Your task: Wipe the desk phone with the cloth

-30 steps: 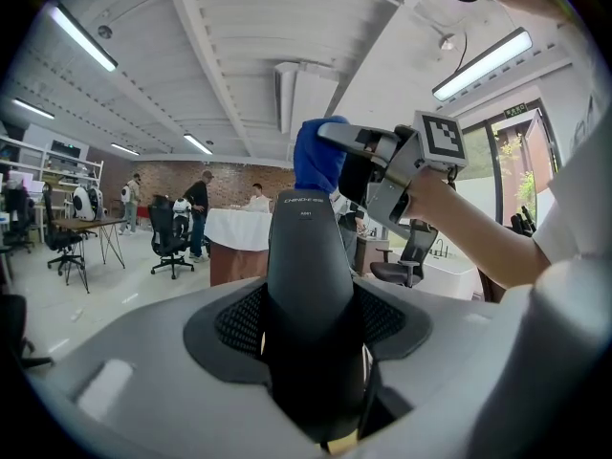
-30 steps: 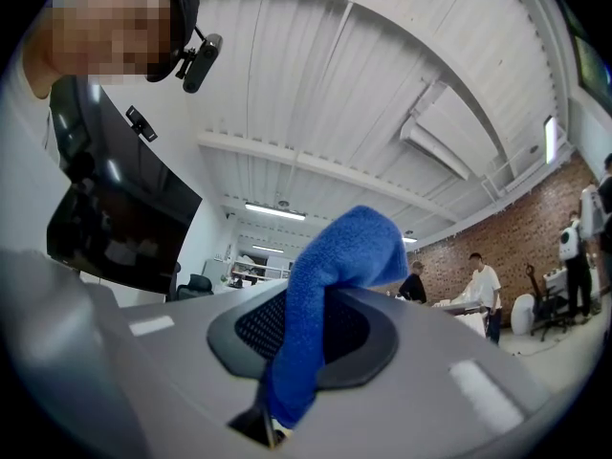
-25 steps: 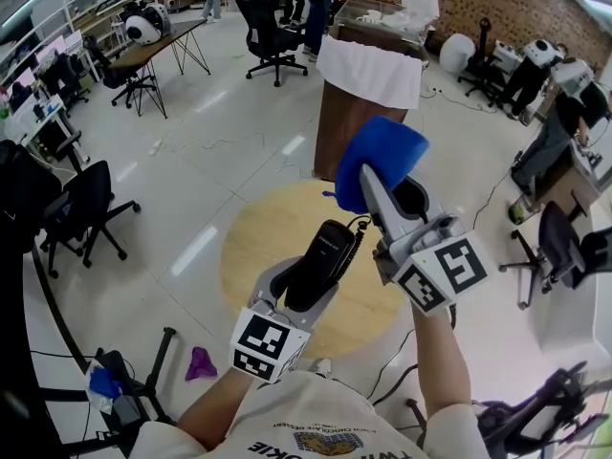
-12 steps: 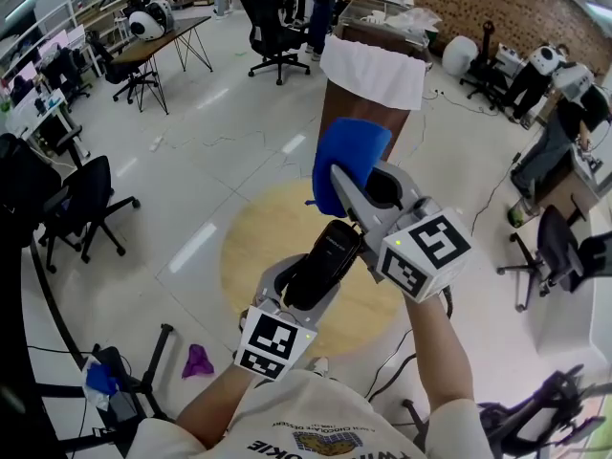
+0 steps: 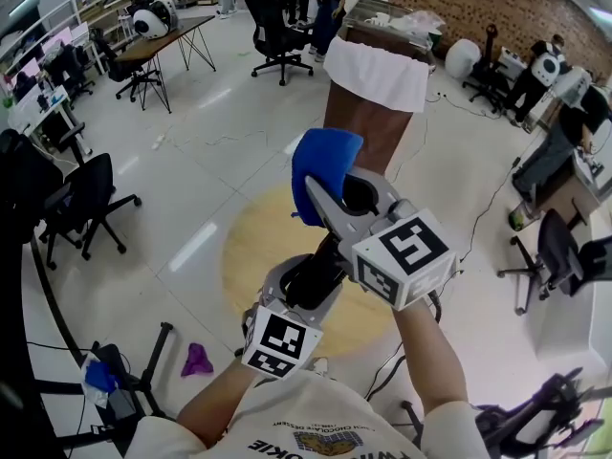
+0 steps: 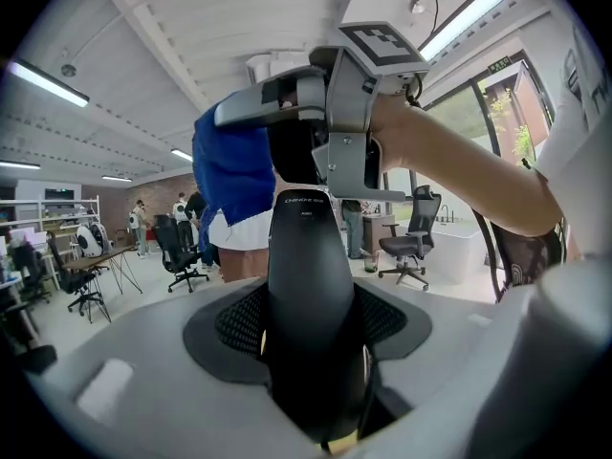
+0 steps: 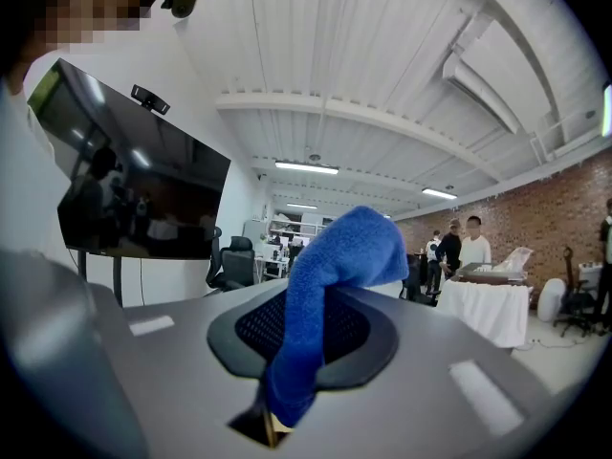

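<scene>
At centre of the head view, left tongs (image 5: 308,280) are clamped on a black desk phone handset (image 5: 304,277), held up in the air over the floor. Right tongs (image 5: 320,197) cross over its far end and grip a blue cloth (image 5: 323,163). Square black-and-white marker cubes on both tongs. Shirt print at the bottom edge is upside down and cut off, not readable.

Left gripper view: handset (image 6: 308,295) stands upright between the tongs, glossy black, smooth, rounded and narrower at the top. Small pale print near its top end, too small to read. Cloth (image 6: 232,175) hangs just above-left of the tip; contact unclear.

Right gripper view: tongs clenched on the cloth (image 7: 330,295), fuzzy bright blue, bunched, folding over at the top. No label seen on it.
</scene>
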